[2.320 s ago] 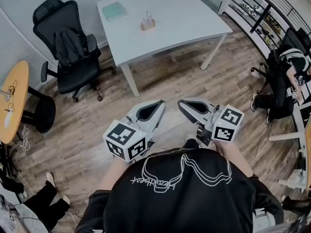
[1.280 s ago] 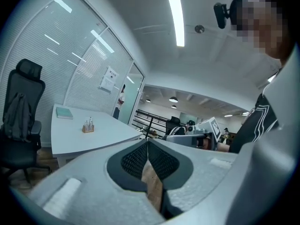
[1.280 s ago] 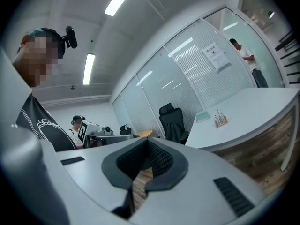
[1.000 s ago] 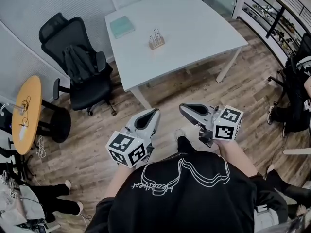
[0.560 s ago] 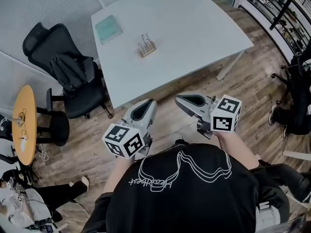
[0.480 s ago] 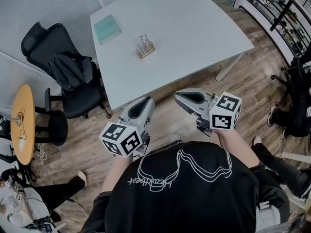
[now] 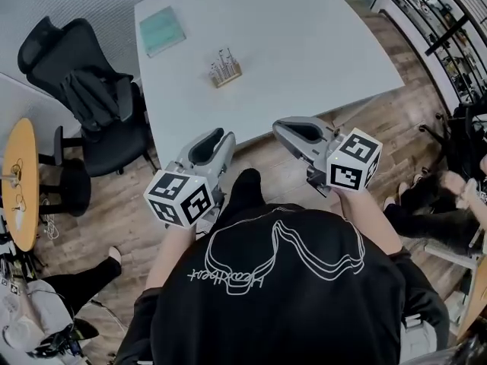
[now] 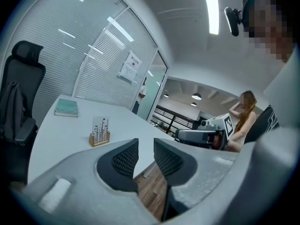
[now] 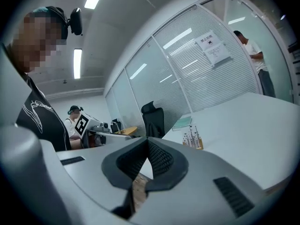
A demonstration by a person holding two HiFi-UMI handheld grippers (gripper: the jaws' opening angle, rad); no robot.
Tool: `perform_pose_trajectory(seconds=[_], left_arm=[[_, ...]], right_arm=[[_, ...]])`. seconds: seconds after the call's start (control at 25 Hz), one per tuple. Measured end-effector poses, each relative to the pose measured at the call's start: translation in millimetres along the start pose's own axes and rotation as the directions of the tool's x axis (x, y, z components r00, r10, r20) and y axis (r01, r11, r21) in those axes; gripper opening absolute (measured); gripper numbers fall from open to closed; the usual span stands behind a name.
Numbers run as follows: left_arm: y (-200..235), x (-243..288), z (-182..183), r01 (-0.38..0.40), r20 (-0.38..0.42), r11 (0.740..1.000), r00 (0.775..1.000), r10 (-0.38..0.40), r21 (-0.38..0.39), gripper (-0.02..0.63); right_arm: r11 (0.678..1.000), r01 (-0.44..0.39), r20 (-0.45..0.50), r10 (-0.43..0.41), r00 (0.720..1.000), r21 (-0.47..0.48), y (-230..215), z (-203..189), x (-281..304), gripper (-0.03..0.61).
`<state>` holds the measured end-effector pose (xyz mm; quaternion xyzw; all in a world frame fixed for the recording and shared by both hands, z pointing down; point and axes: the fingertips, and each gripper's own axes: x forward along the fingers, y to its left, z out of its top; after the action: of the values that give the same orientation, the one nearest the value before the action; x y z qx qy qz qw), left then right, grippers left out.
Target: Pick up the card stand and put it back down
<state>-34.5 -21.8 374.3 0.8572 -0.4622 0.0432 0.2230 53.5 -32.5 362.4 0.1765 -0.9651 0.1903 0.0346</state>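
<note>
Both grippers are now closer to the table [image 7: 319,44], the left gripper [image 8: 146,145] opening its empty jaws, the right gripper [image 9: 147,142] shut on nothing, so the left one looks ready to grab the card stand [image 7: 225,68] toward the table's left edge.

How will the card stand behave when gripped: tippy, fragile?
Probably light and stiff: the card stand has a small, wooden-looking block base. Its upright card rises well above that base, so a high push may tip it. On the smooth table it may slide.
</note>
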Motion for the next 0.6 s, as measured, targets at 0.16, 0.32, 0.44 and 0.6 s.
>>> perform_pose_trajectory(seconds=[0.16, 0.32, 0.44, 0.6], left_arm=[[28, 22, 6, -0.017, -0.031, 1.0, 0.999, 0.017, 0.006, 0.101], [65, 46, 11, -0.048, -0.035, 0.997, 0.998, 0.046, -0.056, 0.152], [94, 62, 9, -0.083, -0.064, 0.995, 0.995, 0.079, -0.061, 0.166], [131, 83, -1, -0.109, -0.092, 0.992, 0.99, 0.103, -0.064, 0.181]], right_arm=[[0.998, 0.026, -0.002, -0.026, 1.0, 0.051, -30, 6, 15, 0.006], [0.996, 0.044, 0.005, -0.045, 0.999, 0.072, -62, 13, 30, 0.006], [0.992, 0.061, 0.004, -0.062, 0.998, 0.11, -85, 15, 46, 0.007], [0.99, 0.079, -0.025, -0.077, 0.997, 0.116, -117, 7, 73, 0.043]])
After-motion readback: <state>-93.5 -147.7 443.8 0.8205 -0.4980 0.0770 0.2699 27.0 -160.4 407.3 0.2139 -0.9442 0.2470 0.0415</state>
